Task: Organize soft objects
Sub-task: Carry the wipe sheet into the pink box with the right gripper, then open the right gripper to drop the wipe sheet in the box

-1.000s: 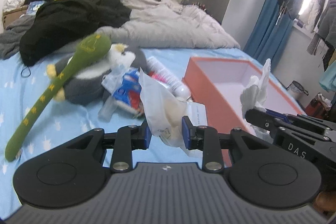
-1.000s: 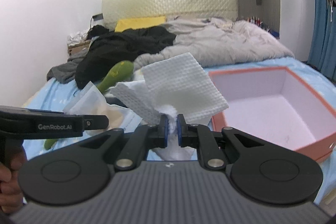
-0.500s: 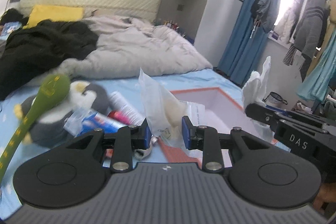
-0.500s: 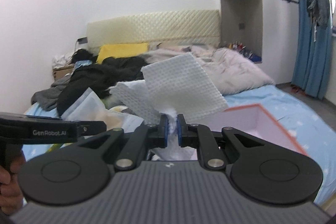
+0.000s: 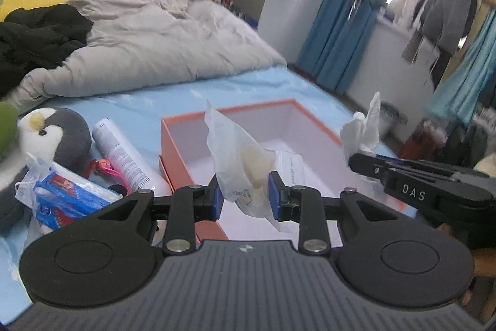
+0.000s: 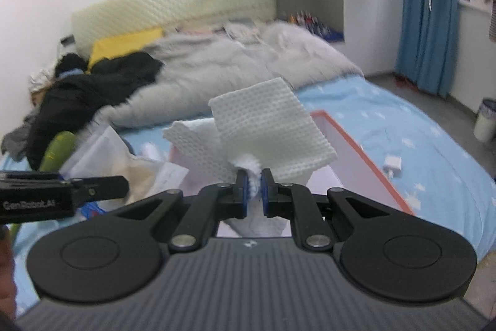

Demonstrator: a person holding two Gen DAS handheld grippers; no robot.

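My left gripper (image 5: pixel 245 196) is shut on a clear plastic bag (image 5: pixel 240 157) with something beige inside, held above the near end of an open orange box (image 5: pixel 173 151) with a pale lining. My right gripper (image 6: pixel 254 191) is shut on a white textured cloth (image 6: pixel 269 132) and holds it over the same box (image 6: pixel 356 145). The right gripper also shows at the right of the left wrist view (image 5: pixel 365 158) with the cloth (image 5: pixel 364 129) standing up from it. The left gripper's fingers (image 6: pixel 93 191) show at the left of the right wrist view.
A grey penguin plush (image 5: pixel 52 135), a white tube (image 5: pixel 124 157), a blue packet (image 5: pixel 68 200) and a green plush (image 6: pixel 57 151) lie left of the box on the blue bed. A grey duvet (image 5: pixel 155 51) and black clothes (image 5: pixel 37 33) lie behind. A white charger (image 6: pixel 392 163) lies right of the box.
Both grippers have swung right and come over the orange box with their loads still held. The penguin and green plush have slid to the left edge of the left view.
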